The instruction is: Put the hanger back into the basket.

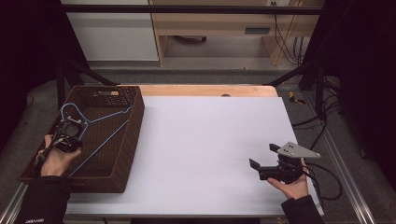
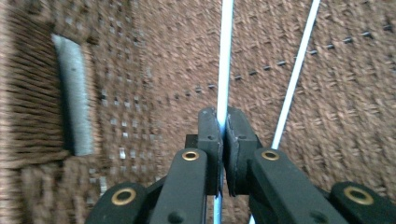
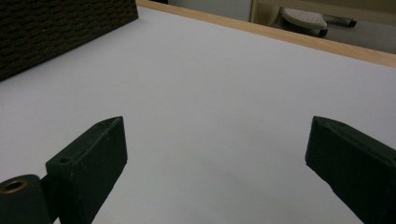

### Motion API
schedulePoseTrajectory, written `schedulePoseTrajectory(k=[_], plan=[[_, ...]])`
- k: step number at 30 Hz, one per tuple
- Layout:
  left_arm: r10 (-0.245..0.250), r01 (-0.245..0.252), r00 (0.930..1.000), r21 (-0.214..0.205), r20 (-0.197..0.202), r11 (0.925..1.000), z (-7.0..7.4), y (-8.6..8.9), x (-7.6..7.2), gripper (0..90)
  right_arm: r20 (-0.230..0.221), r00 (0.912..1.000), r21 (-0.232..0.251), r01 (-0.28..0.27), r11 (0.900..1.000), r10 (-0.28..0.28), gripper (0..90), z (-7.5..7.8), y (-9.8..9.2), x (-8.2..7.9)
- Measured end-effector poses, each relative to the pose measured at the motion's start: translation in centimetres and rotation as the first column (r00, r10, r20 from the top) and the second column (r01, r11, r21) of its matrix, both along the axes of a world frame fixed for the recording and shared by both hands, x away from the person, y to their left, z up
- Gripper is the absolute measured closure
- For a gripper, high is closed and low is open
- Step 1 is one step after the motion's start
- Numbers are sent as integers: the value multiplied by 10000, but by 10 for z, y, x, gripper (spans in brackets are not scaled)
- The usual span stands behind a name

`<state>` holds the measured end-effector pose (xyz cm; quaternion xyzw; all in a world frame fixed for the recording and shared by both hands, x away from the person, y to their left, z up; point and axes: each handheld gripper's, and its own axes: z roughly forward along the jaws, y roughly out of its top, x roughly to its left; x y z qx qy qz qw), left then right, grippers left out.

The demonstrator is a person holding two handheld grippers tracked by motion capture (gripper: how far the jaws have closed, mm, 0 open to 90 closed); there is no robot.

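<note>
A light blue wire hanger (image 1: 100, 130) lies tilted in the brown woven basket (image 1: 133, 116) at the table's left. My left gripper (image 1: 70, 133) reaches down into the basket and is shut on one thin bar of the hanger (image 2: 224, 70); a second bar (image 2: 296, 74) runs just beside the jaws. My right gripper (image 1: 264, 156) hovers low over the white table sheet at the right front, jaws wide apart with nothing between them. In the right gripper view the gripper (image 3: 215, 154) faces bare white surface, with a corner of the basket (image 3: 56, 32) at the upper left.
The white sheet (image 1: 205, 140) covers most of the table, with a wooden edge (image 1: 210, 90) at the back. The basket wall has a handle slot (image 2: 74, 93). Cables trail off the table's right side (image 1: 322, 182). Furniture stands beyond the far edge.
</note>
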<state>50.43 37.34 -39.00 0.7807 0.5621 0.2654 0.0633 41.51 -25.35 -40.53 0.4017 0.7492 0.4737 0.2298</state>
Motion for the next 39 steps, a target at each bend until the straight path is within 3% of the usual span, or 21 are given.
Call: schedulePoseTrajectory(k=[2, 4, 7, 10, 13, 17, 20, 22, 24, 25, 28, 33, 34, 38, 39], plan=[[20, -20, 10000, -99, 48, 9999, 0, 0, -2, 840, -5, 10000, -2, 2, 10000, -2, 63, 0, 0, 0], [30, -23, 9996, -231, 284, 9997, 4, 1, -5, 754, -19, 10000, 1, 6, 10000, -6, 62, 0, 0, 0], [-33, 86, 9965, -631, 831, 9980, 13, 2, -13, 662, -31, 10000, 30, 20, 10000, -20, 62, 0, 0, 0], [-86, 174, 9915, -666, 1301, 9976, 22, -1, -22, 567, -1, 10000, 65, 67, 10000, -67, 62, 1, -1, 0], [-58, 261, 9807, -1013, 1953, 9945, 31, -2, -32, 480, 50, 10000, 110, 36, 9999, -37, 63, 2, -2, 0], [-339, 705, 9669, -1373, 2530, 9880, 37, -9, -44, 412, 66, 10000, 103, 61, 9999, -62, 63, 2, -2, 0], [-569, 1214, 9494, -1939, 3088, 9735, 41, -17, -53, 369, 60, 10000, 123, 65, 9999, -66, 62, 2, -2, 0], [-717, 1646, 9319, -2383, 3556, 9572, 45, -24, -59, 334, 81, 9999, 145, 68, 9999, -69, 62, 2, -3, 0], [-986, 2236, 9087, -2734, 4057, 9355, 49, -29, -65, 302, 91, 9999, 154, 76, 9999, -78, 62, 3, -4, -1], [-1026, 2486, 8929, -2900, 4384, 9242, 50, -33, -68, 295, 75, 9999, 186, 118, 9998, -119, 62, 3, -4, -1], [-1321, 3198, 8572, -3135, 4977, 8941, 53, -43, -76, 255, 113, 9999, 191, 112, 9998, -114, 62, 4, -5, -1], [-1794, 4443, 8007, -3657, 5717, 8178, 54, -64, -86, 202, 133, 9999, 236, 106, 9997, -110, 61, 4, -5, -1], [-1877, 4683, 7897, -3764, 5840, 7994, 54, -68, -88, 190, 154, 9998, 209, 116, 9997, -119, 61, 4, -6, -1], [-2141, 5382, 7554, -4002, 6193, 7417, 50, -84, -95, 139, 185, 9998, 239, 111, 9997, -115, 61, 5, -7, -2], [-2211, 5500, 7496, -4013, 6238, 7324, 48, -88, -96, 131, 182, 9998, 256, 116, 9996, -121, 60, 5, -7, -2]])
